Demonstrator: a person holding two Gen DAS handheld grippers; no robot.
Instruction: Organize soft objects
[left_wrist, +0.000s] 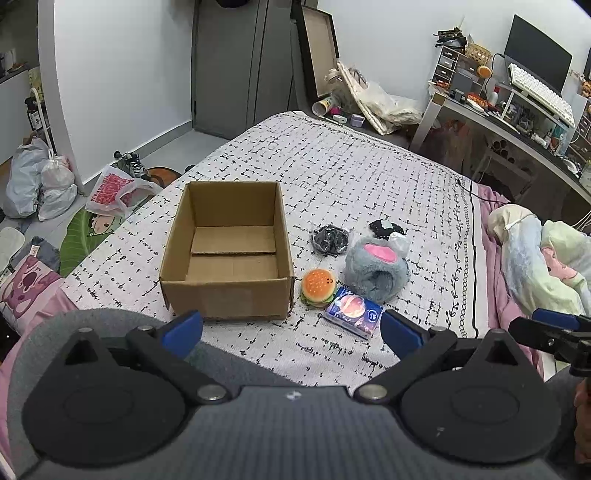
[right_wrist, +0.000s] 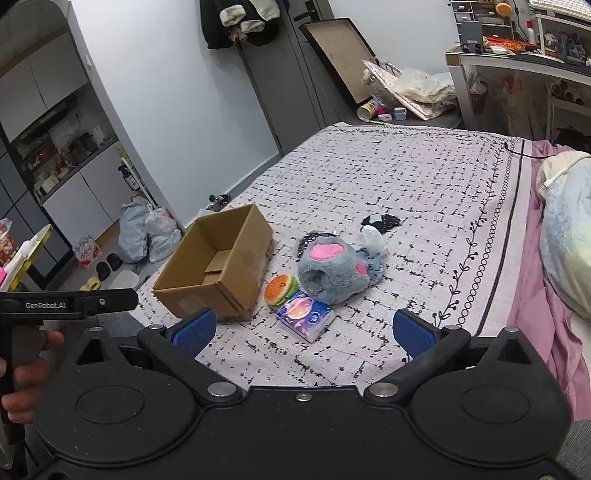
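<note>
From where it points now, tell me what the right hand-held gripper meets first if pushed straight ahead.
Probably the tissue pack, lying on the bedspread centred ahead of the open right hand-held gripper; the burger toy lies just behind. Depth is uncertain.

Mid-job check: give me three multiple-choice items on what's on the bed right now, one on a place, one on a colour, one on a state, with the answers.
1. The burger toy lies:
A. inside the cardboard box
B. on the bed beside the box
C. on the floor

2. The plush slipper is mostly:
A. grey with pink patches
B. yellow
C. green

3. The cardboard box is:
A. taped shut
B. open, holding toys
C. open, no soft objects inside

Answers: 1 B, it rests on the bedspread by the box's right wall. 2 A, grey fur with pink patches shows. 3 C, only a loose cardboard piece lies on its floor.
</note>
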